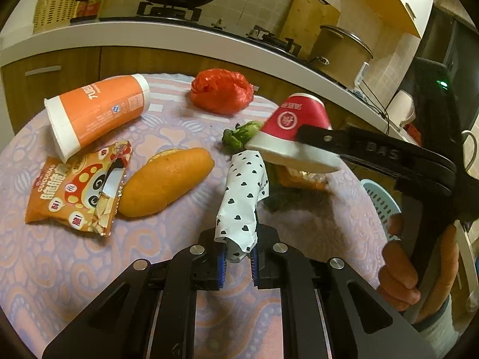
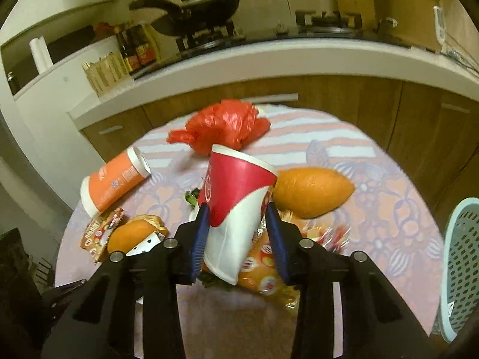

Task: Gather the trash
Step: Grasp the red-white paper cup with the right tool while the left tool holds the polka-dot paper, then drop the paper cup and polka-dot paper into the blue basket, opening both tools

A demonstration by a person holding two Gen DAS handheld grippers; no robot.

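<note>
A red and white paper cup (image 2: 236,209) is held between the blue pads (image 2: 200,233) of the right gripper (image 2: 238,233); the jaws stand fairly wide, closed on the cup's sides. The cup is red over its upper body with a white band toward the near end, and a round white emblem is printed on the red. Its long axis runs away from the gripper and slightly upward, one end tilted toward the far counter (image 2: 269,56) and the other near the jaws. In the left view the cup (image 1: 295,133) is seen raised above the table (image 1: 60,269), over a green leaf scrap (image 1: 239,136) and an orange wrapper (image 1: 299,179).

A white wrapper with black hearts (image 1: 244,200) is pinched at its near end by the left gripper (image 1: 238,261), the jaws nearly together on it. The roll is long and crumpled; its axis runs from the jaws toward the far side, leaning slightly right, and its far end lies just beside the leaf scrap.

On the table to the left an orange cup (image 1: 95,112) lies on its side, with a snack bag (image 1: 77,188) near it and a bread roll (image 1: 167,179) just beside the bag. A red plastic bag (image 1: 221,89) is bunched at the far edge. A second bread roll (image 2: 311,191) lies right of the held cup, and a pale perforated basket (image 2: 461,263) stands at the table's right.
</note>
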